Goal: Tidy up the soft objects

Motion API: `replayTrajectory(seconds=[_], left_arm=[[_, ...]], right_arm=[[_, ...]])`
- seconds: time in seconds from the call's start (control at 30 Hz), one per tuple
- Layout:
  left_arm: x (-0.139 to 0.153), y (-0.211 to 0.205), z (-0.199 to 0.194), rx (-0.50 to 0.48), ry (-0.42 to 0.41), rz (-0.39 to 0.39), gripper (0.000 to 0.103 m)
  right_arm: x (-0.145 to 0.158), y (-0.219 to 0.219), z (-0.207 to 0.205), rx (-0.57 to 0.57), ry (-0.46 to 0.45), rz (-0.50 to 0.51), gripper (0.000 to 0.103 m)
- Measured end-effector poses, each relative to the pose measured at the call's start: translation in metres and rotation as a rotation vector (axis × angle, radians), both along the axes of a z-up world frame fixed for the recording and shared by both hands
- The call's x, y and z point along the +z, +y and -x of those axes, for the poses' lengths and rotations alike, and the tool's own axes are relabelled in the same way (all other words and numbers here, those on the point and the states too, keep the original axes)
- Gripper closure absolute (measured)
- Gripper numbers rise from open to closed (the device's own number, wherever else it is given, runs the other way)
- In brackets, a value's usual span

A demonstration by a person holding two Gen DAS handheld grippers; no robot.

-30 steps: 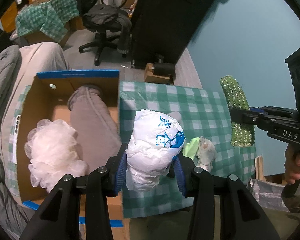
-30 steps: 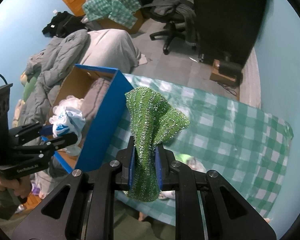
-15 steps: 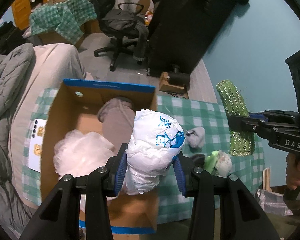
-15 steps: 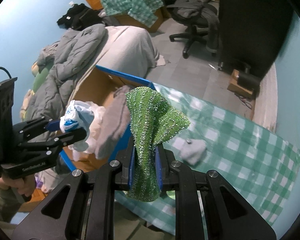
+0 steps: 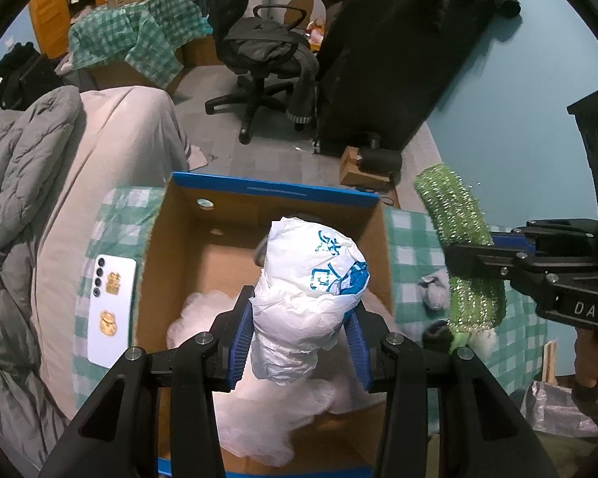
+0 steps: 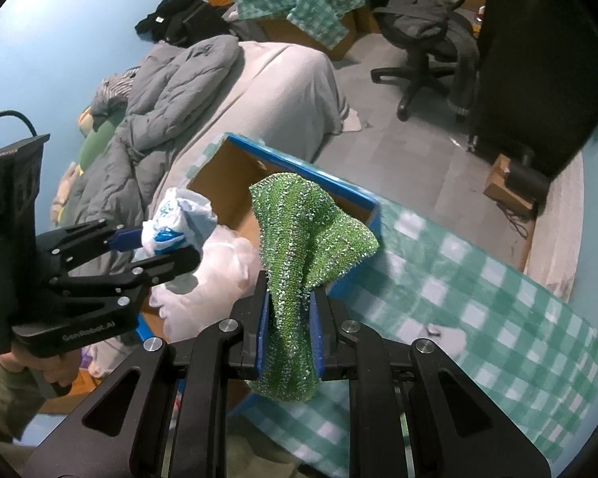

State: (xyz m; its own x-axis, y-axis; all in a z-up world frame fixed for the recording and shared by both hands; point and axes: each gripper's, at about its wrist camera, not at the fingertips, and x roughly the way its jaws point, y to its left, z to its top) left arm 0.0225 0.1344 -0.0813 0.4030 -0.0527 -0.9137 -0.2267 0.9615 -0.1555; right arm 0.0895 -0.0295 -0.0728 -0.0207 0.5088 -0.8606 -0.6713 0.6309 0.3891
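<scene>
Hovering over the cardboard box (image 5: 267, 215), the left gripper (image 5: 299, 342) fingers clamp a crumpled plastic bag (image 5: 311, 279); release low, probably onto the white mesh inside. Beside the box, the right gripper (image 6: 289, 318) pinches a green scrubbing cloth (image 6: 303, 239).

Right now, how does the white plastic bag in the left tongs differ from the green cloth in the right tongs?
The white plastic bag is smooth, crumpled film with blue print; the green cloth is a sparkly knitted fabric. The bag is a bulky wad, so the left tongs stand wider; the thin cloth lets the right tongs close almost fully. The bag hangs above the cardboard box; the cloth is beside its edge. Both are soft and gripped.
</scene>
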Motion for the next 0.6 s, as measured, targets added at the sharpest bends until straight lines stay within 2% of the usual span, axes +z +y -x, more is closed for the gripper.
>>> replayTrajectory(seconds=[0.27,0.6], left_arm=[[-0.016,0.022,-0.015,-0.015,0.025,-0.019,0.06],[-0.03,0.035,-0.027,-0.012,0.052,-0.03,0.058]], right_arm=[[-0.021,0.039,-0.008,0.028,0.025,0.044,0.087],[-0.037,0.068,-0.015,0.056,0.044,0.083,0.087]])
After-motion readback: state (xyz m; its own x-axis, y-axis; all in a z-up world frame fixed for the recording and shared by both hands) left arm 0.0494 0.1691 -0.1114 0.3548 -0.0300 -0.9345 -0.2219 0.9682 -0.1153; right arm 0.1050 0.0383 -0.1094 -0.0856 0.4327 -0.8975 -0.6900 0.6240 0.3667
